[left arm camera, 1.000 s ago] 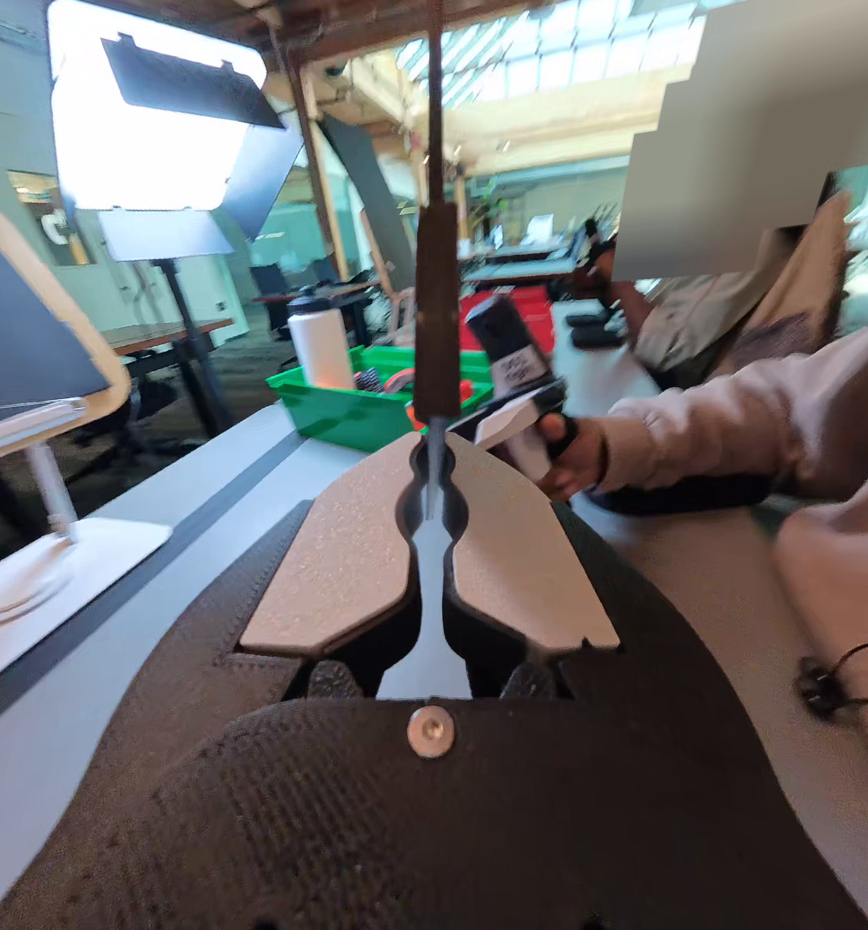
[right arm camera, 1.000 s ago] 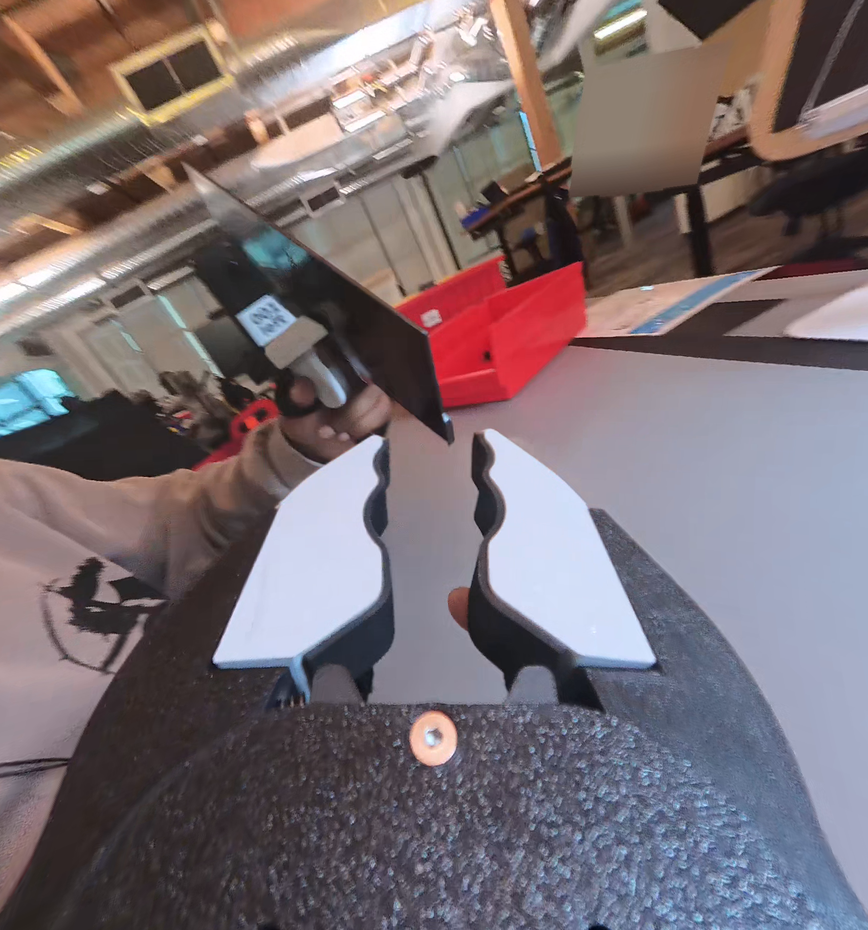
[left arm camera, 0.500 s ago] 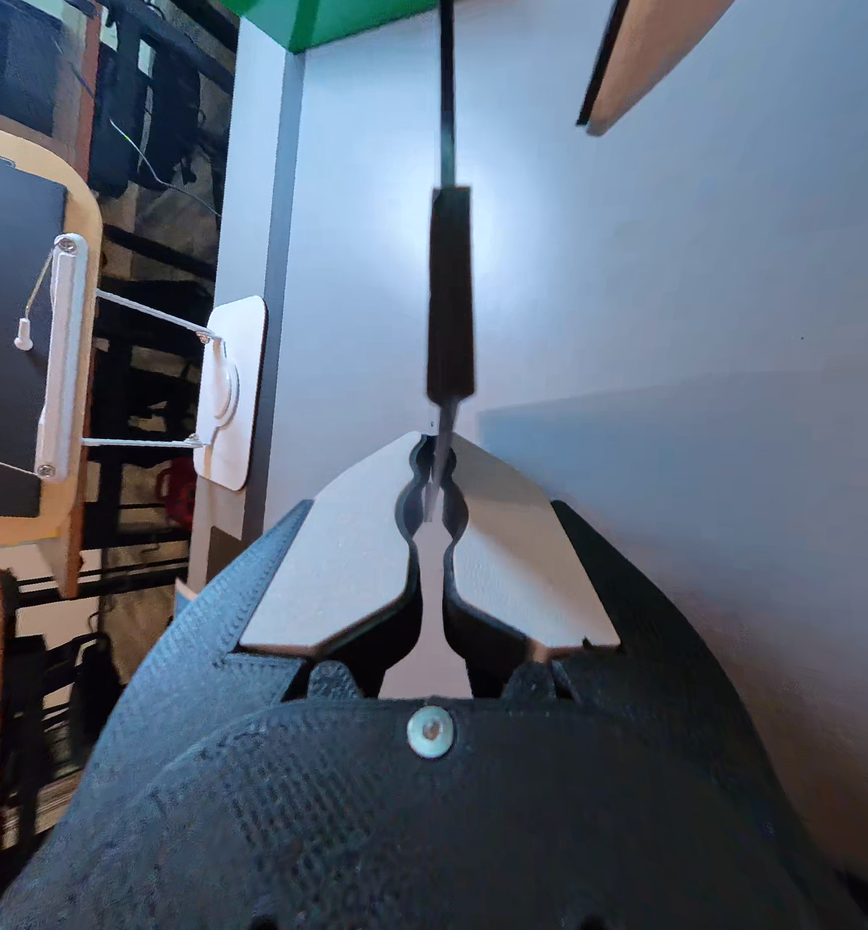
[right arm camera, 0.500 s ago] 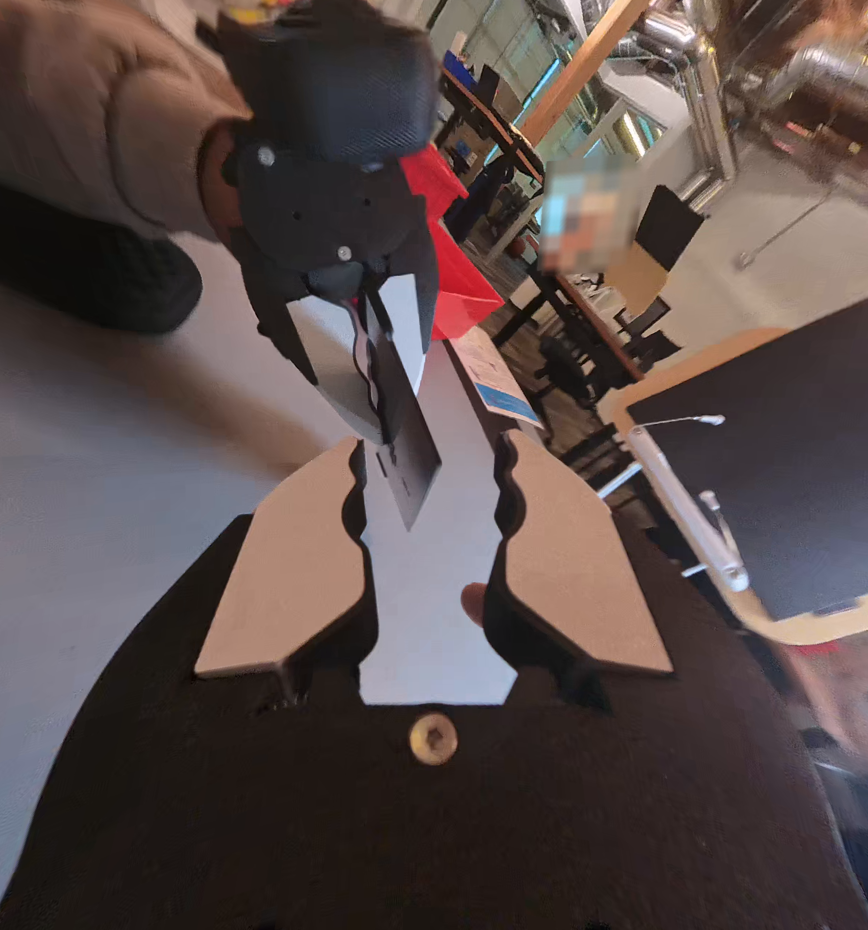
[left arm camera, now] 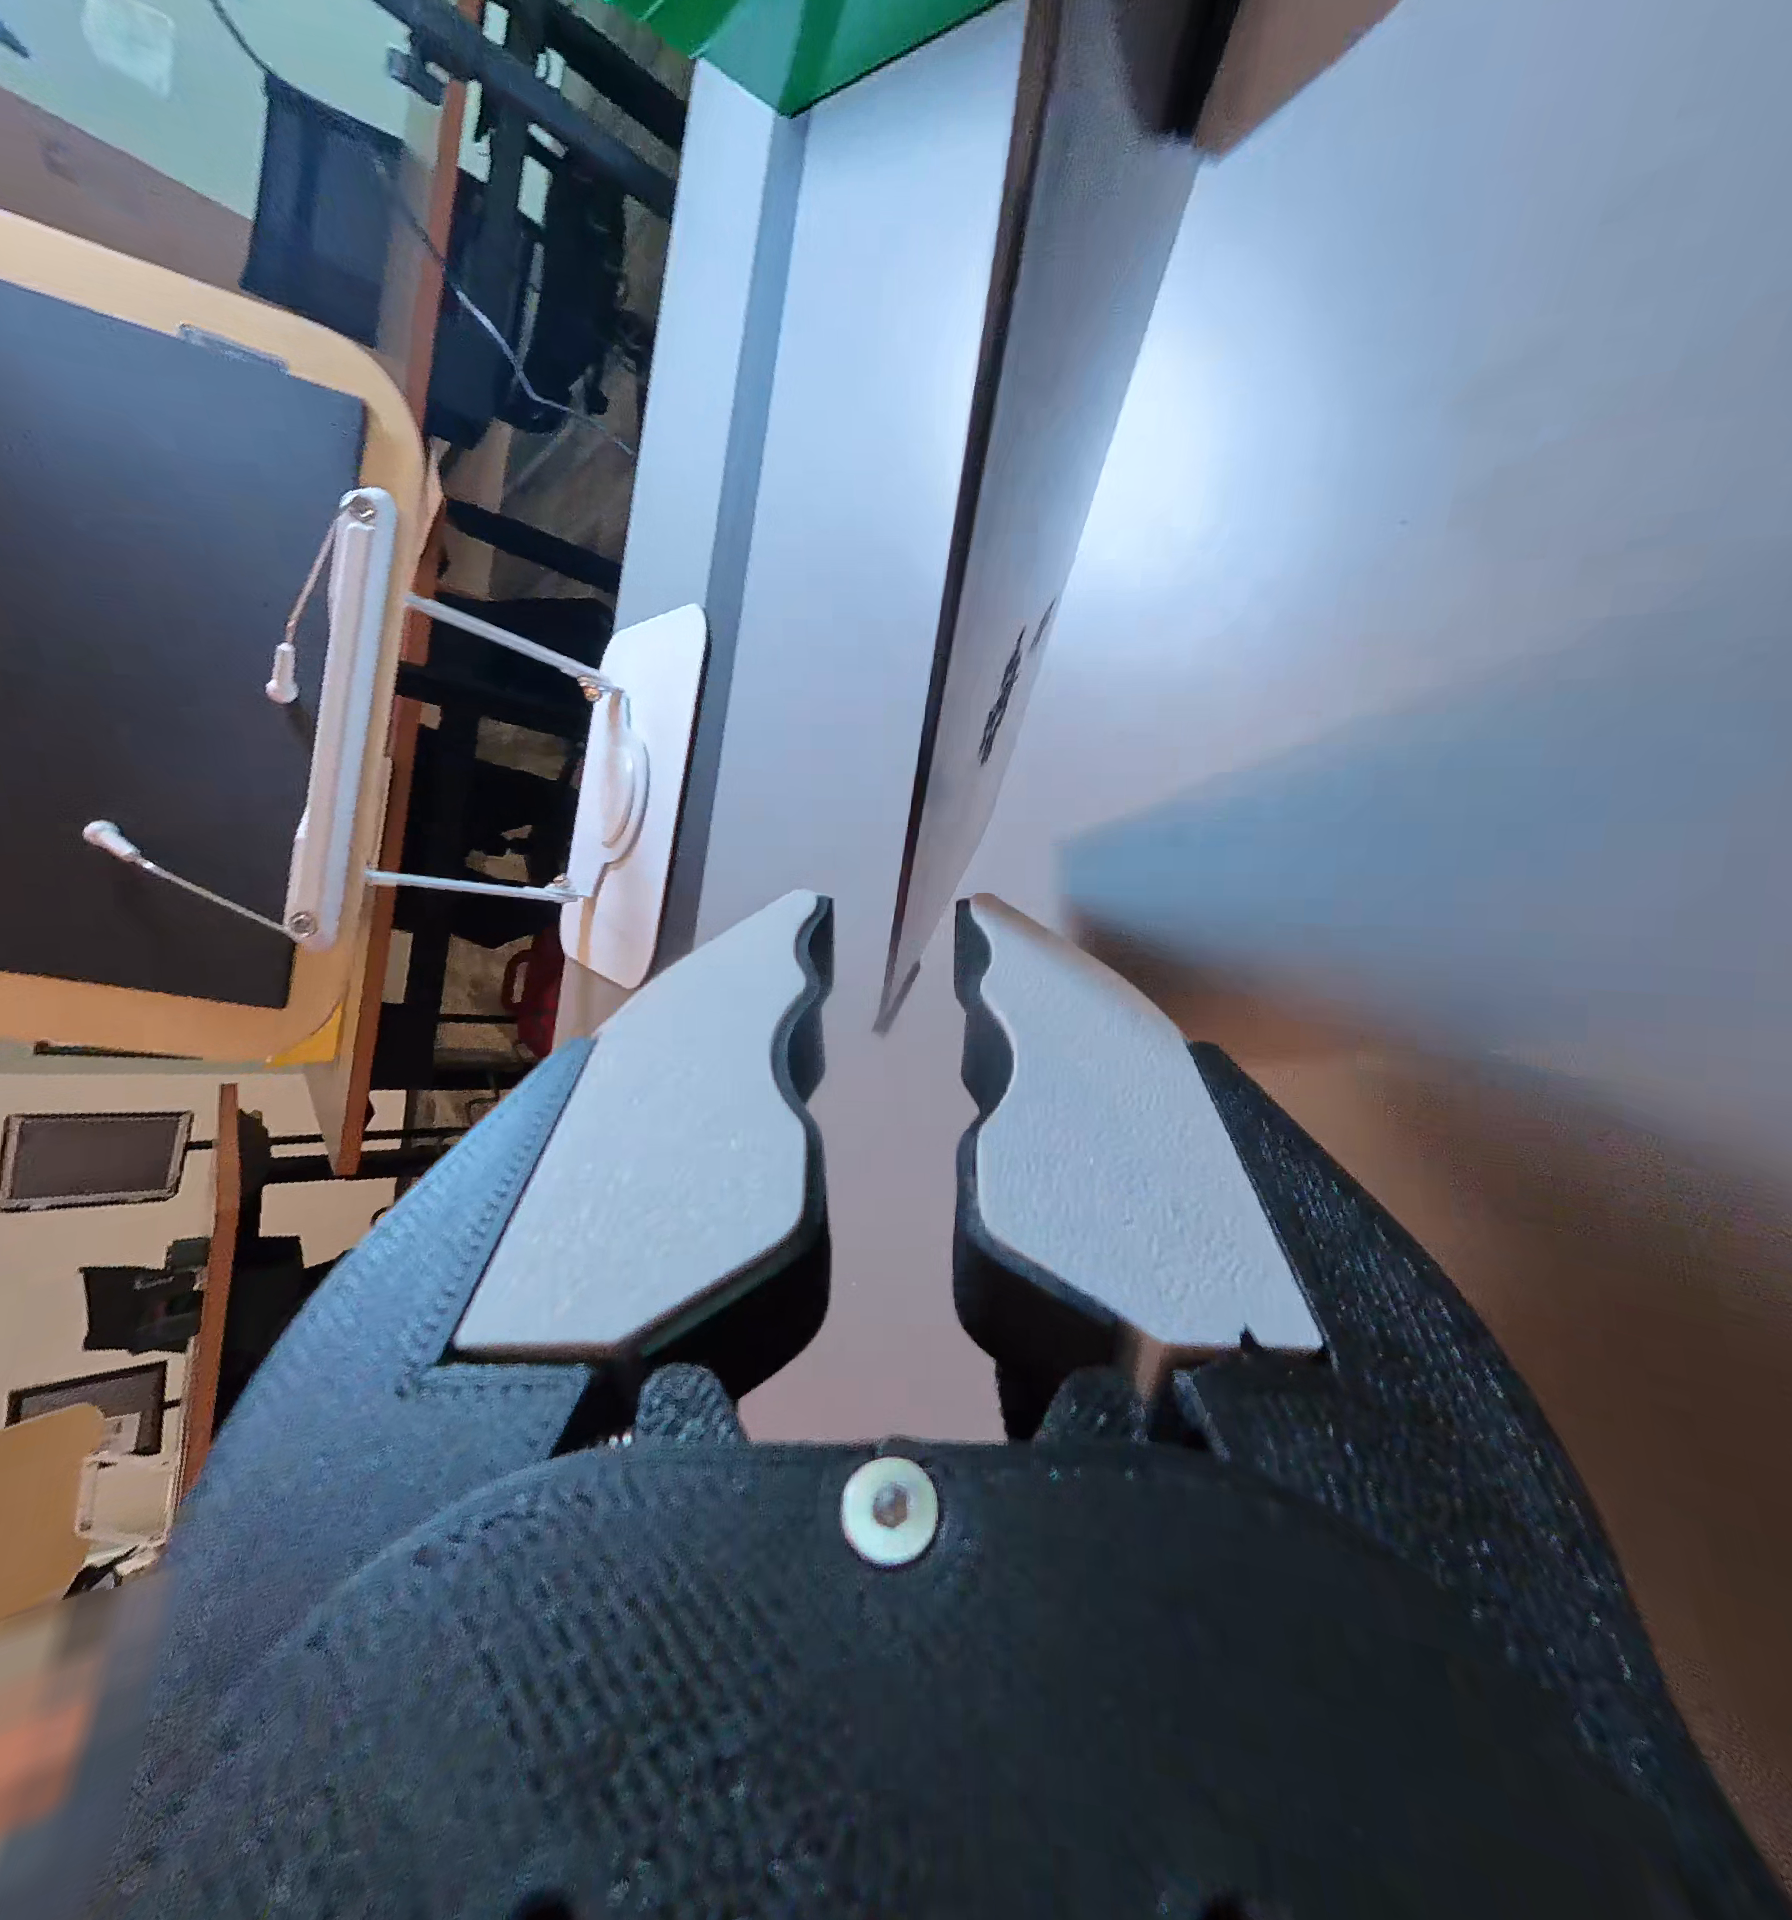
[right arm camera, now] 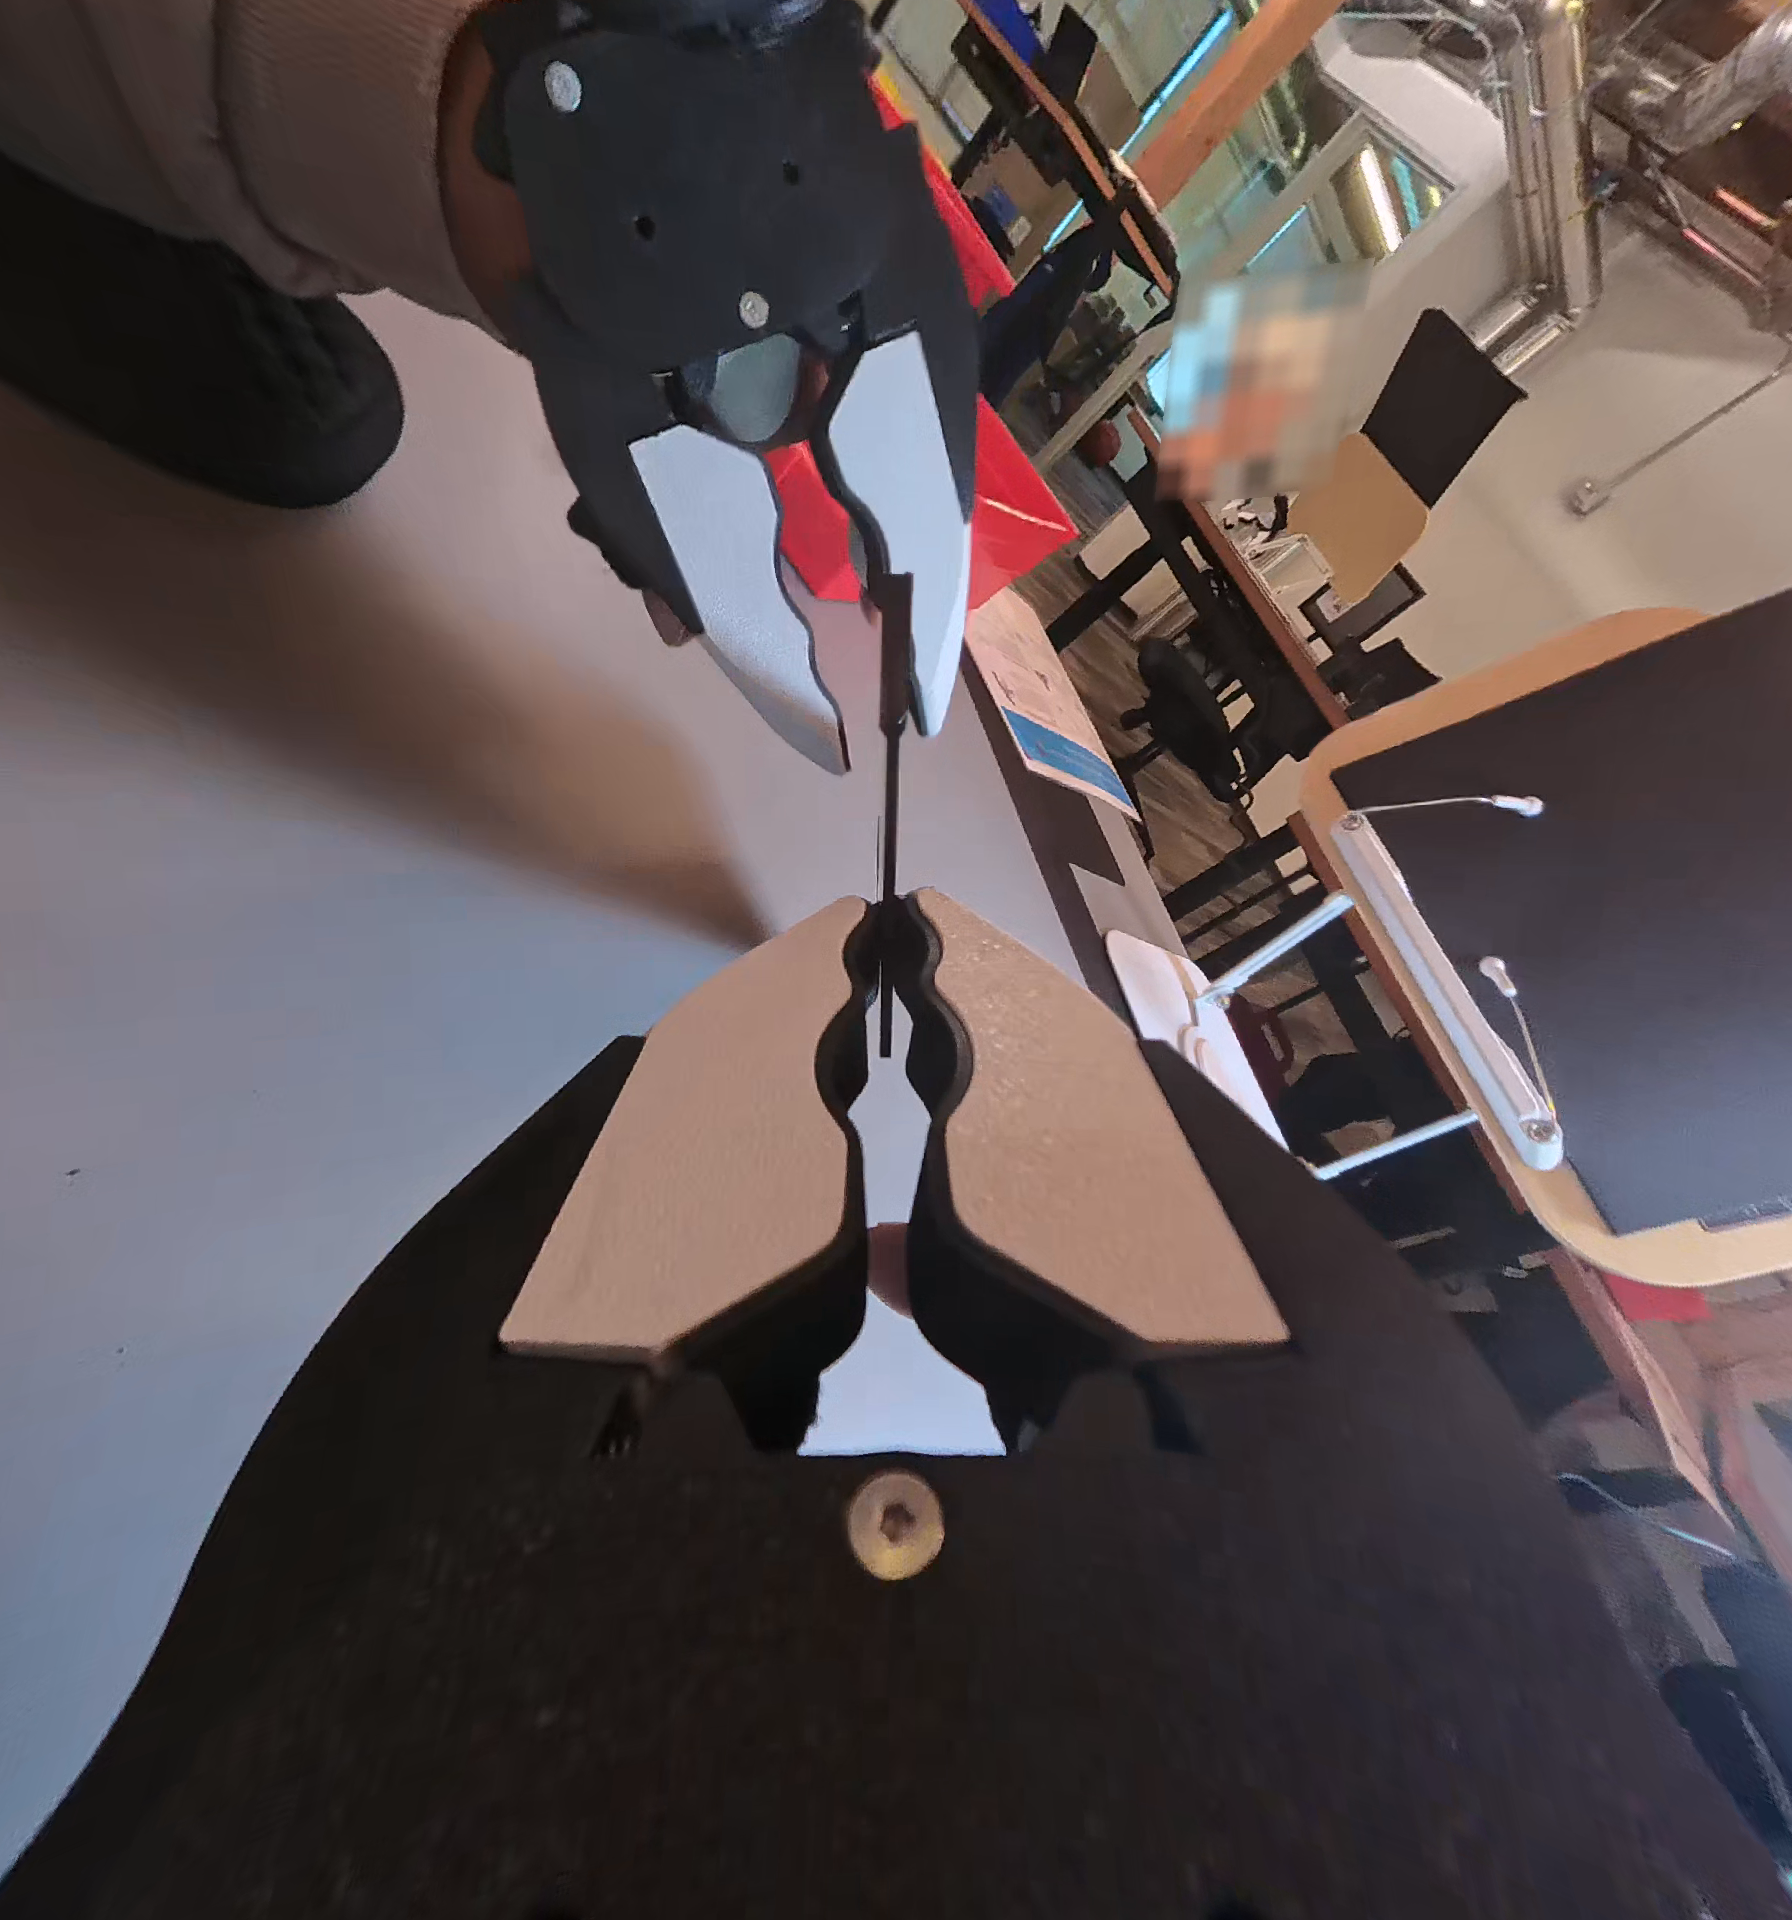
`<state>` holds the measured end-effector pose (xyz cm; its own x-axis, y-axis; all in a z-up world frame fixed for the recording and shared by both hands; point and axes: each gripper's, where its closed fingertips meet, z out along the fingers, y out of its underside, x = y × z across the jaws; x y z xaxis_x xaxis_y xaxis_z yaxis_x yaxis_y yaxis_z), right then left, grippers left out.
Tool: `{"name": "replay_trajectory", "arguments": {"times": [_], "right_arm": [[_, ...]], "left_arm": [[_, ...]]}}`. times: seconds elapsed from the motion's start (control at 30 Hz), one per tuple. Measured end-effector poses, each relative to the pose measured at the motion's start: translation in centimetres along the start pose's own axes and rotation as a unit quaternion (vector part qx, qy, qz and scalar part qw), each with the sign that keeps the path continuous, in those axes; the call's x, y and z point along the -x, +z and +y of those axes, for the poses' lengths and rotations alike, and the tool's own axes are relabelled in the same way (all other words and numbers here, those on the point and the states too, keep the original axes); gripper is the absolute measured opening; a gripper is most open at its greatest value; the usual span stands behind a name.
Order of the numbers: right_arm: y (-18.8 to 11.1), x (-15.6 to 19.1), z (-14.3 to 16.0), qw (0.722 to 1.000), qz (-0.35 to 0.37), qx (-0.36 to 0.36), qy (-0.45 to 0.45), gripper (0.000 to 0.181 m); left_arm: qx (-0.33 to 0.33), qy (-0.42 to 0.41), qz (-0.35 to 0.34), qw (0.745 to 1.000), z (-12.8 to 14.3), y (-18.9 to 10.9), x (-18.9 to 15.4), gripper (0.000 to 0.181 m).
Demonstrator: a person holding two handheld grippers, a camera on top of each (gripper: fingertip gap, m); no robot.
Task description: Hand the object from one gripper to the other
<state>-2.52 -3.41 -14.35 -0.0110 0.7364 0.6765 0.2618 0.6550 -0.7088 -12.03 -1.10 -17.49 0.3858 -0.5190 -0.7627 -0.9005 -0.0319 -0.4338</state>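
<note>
Since half a second ago my left gripper [left arm camera: 890, 914] has let go: its fingers, then pinched on the thin dark card [left arm camera: 1037, 582], now stand apart with the card's corner hanging free in the gap between them. My right gripper [right arm camera: 890, 914], which was spread wide around the card's tip, has closed on it, and its pale pads [right arm camera: 1037, 1122] meet at the tips with the card's edge clamped there. I see the card edge-on in the right wrist view [right arm camera: 890, 769], a narrow black line running from my right fingertips up toward the left gripper [right arm camera: 876, 743], whose jaws are parted around the card's far end; I cannot tell whether one finger touches it. From the left wrist view the card shows a grey face with dark printing. Below both tools lies the grey table [left arm camera: 1494, 520]. A red bin [right arm camera: 1017, 499] sits behind the left gripper, and a green bin [left arm camera: 830, 52] near the table's far edge.
</note>
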Motion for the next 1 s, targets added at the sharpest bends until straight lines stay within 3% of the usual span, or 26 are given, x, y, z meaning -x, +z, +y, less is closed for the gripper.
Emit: {"name": "replay_trajectory", "arguments": {"times": [0.2,0.33,0.4,0.5,0.57,0.67,0.73,0.83,0.9,1.0], "right_arm": [[-3.2,-3.7,-1.3,0.991,0.033,-0.086,0.096,0.002],[-5.9,-6.5,-3.7,0.941,0.035,-0.236,0.239,0.002],[-7.0,-7.4,-4.6,0.895,0.015,-0.313,0.319,0.002],[-7.3,-7.9,-5.0,0.814,-0.02,-0.392,0.428,0.002],[-6.6,-7.5,-5.0,0.774,-0.046,-0.412,0.478,0.002],[-4.7,-6.4,-4.5,0.751,-0.072,-0.401,0.519,0.002],[-3.7,-6.0,-3.8,0.744,-0.088,-0.379,0.543,0.004],[-1.3,-4.7,-1.2,0.754,-0.118,-0.268,0.589,0.014],[-0.8,-4.8,0.4,0.746,-0.112,-0.23,0.615,0.027],[-0.9,-5.3,1.7,0.716,-0.111,-0.209,0.657,0.035]], "left_arm": [[-0.043,-0.068,-0.034,0.996,1.0,0.0,2.7,0.033],[-0.11,-0.172,0.042,0.978,0.4,0.2,2.0,0.033],[-0.192,-0.247,0.116,0.943,-2.0,-0.7,1.1,0.033],[-0.333,-0.346,0.214,0.851,-6.5,-3.7,0.8,0.034],[-0.396,-0.368,0.226,0.81,-8.3,-5.5,1.3,0.032],[-0.46,-0.369,0.204,0.782,-9.4,-7.7,2.4,0.011],[-0.458,-0.369,0.195,0.785,-9.1,-8.1,3.0,0.006],[-0.443,-0.361,0.169,0.803,-8.2,-7.9,3.9,0.001],[-0.416,-0.334,0.12,0.837,-7.2,-7.4,4.5,0.001],[-0.338,-0.204,-0.018,0.919,-5.4,-6.5,5.3,0.002]]}}
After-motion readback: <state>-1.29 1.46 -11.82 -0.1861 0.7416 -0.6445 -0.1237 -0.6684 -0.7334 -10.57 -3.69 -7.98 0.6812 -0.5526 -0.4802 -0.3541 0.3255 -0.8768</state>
